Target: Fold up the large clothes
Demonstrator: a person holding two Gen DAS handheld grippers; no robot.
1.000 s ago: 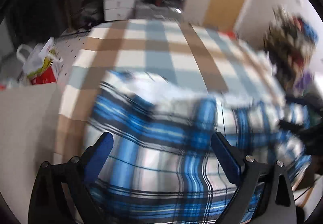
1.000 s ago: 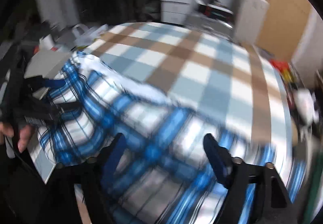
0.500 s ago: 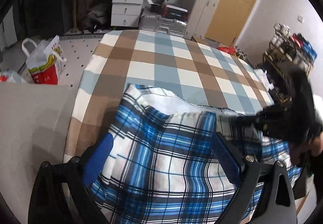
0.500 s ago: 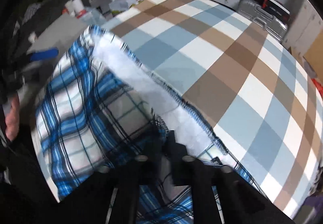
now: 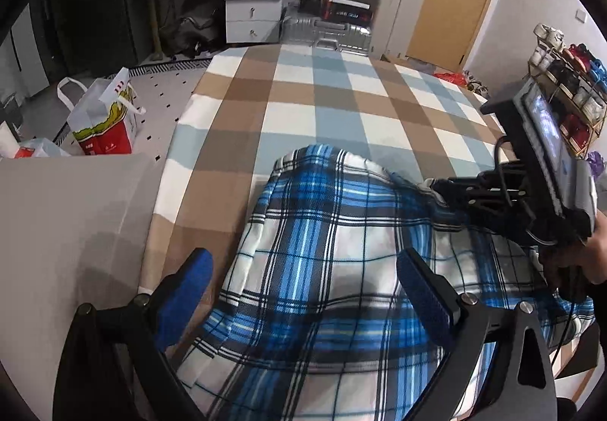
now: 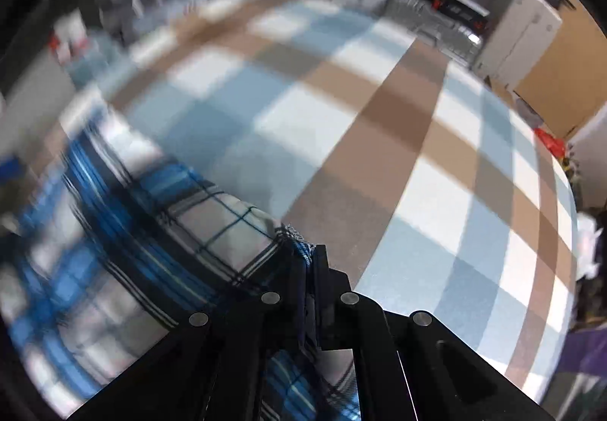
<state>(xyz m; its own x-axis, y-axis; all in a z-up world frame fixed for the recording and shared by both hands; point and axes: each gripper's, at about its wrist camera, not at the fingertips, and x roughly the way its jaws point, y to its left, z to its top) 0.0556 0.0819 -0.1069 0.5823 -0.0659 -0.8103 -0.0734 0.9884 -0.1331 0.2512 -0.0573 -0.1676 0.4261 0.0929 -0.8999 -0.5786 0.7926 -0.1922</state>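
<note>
Checked bedspread (image 5: 334, 106) under blue plaid garment (image 5: 341, 269), left gripper (image 5: 303, 292) spread wide above it, right gripper (image 6: 309, 261) clamping its edge

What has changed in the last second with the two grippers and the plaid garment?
The right gripper, open a second ago, has shut on the plaid garment at its edge and is pulling it. The far edge now lies folded under, hiding the white lining. The left gripper stays open above the garment; the checked cloth is unchanged.

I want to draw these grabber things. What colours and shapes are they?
The left gripper has a black frame, silver screws and blue ribbed pads. The right gripper is black too, with thin black cables and a small glowing screen on its back.
</note>
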